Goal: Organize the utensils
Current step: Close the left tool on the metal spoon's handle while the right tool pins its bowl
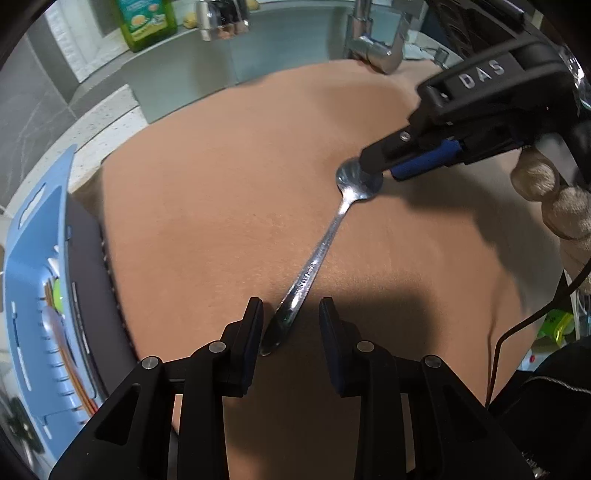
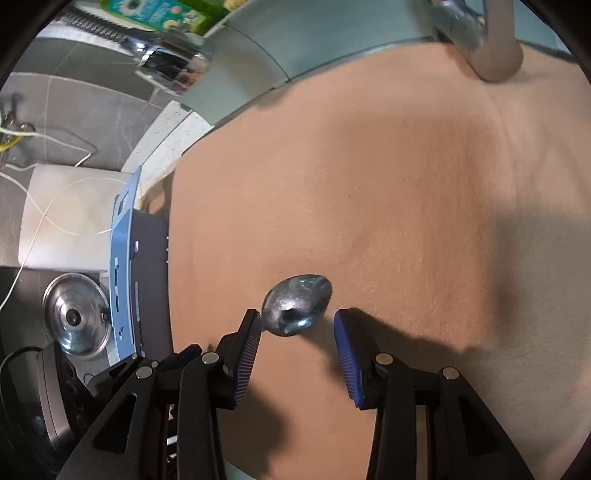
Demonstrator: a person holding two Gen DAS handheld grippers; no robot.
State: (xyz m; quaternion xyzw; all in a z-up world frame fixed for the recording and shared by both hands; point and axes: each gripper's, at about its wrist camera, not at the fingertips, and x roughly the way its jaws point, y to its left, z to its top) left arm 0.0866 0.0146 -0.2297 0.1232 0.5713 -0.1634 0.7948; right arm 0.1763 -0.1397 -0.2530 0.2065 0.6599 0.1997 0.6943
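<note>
A metal spoon (image 1: 325, 243) lies flat on the tan mat (image 1: 207, 192), bowl far, handle near. In the left wrist view my left gripper (image 1: 291, 310) stands open astride the handle's end; the handle lies closer to the left finger (image 1: 255, 325), with a gap on the right. My right gripper (image 1: 380, 170) comes in from the right, its tips over the spoon's bowl. In the right wrist view the spoon bowl (image 2: 297, 304) sits just ahead of the tips of my right gripper (image 2: 297, 317), whose blue pads (image 2: 347, 354) stand apart from it. The handle is hidden there.
A blue slotted utensil tray (image 1: 33, 258) holding some items stands at the mat's left edge. Behind the mat are a sink (image 1: 280, 48), a chrome faucet (image 1: 373, 51) and a green bottle (image 1: 147, 22). A pot lid (image 2: 75, 321) lies beyond the tray. A gloved hand (image 1: 554, 192) holds the right gripper.
</note>
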